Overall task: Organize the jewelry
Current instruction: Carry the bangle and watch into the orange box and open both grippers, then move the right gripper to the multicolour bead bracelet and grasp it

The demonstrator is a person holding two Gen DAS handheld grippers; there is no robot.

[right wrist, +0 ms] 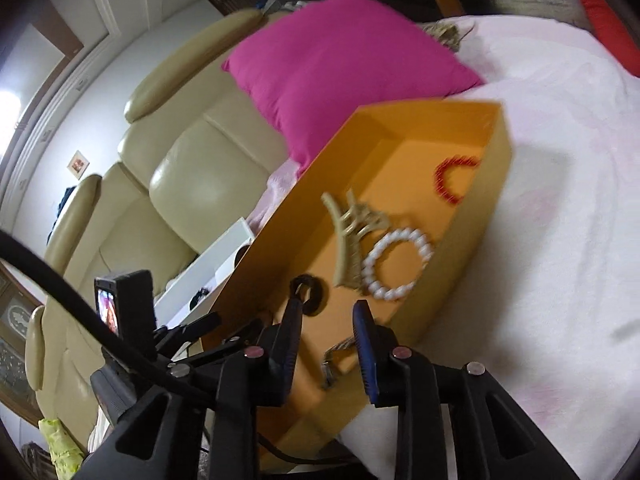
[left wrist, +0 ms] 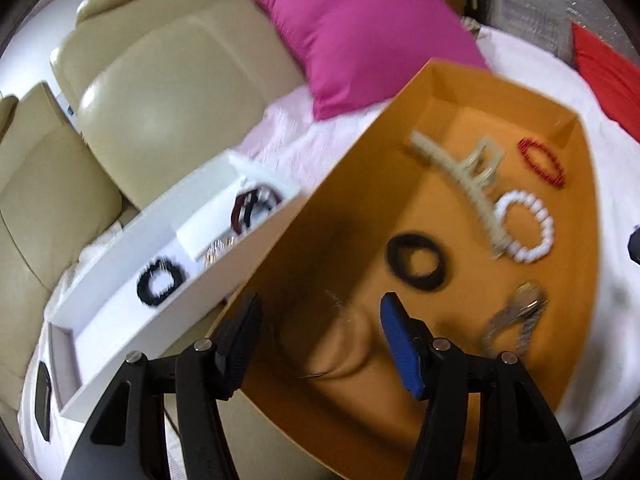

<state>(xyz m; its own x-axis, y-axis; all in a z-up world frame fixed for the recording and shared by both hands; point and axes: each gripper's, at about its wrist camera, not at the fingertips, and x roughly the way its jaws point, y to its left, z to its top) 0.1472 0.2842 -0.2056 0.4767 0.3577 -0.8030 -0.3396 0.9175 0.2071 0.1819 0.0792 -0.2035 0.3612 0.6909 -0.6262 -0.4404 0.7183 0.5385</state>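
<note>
left wrist view — black hair tie [left wrist: 416, 262] lies just beyond the left gripper [left wrist: 320, 344], parted and empty.

A lived-in home: a cream leather sofa [left wrist: 132, 92] lines the white wall, a magenta cushion [left wrist: 352, 28] rests on a white-sheeted bed [right wrist: 560, 240], a small framed picture [right wrist: 78, 165] hangs nearby.

You work over a bed [right wrist: 560, 240] spread with a white-pink cover. Directly on it: an orange tray [left wrist: 360, 184] — open-topped, mid-bed — and a white divided box [left wrist: 132, 264] just beside its left wall. A magenta cushion [left wrist: 360, 36] lies at the tray's far end, touching the cream headboard. A red cushion [left wrist: 612, 80] sits far right. A dark flat object [left wrist: 42, 396] lies near the white box's close corner — too blurred to identify.
</note>
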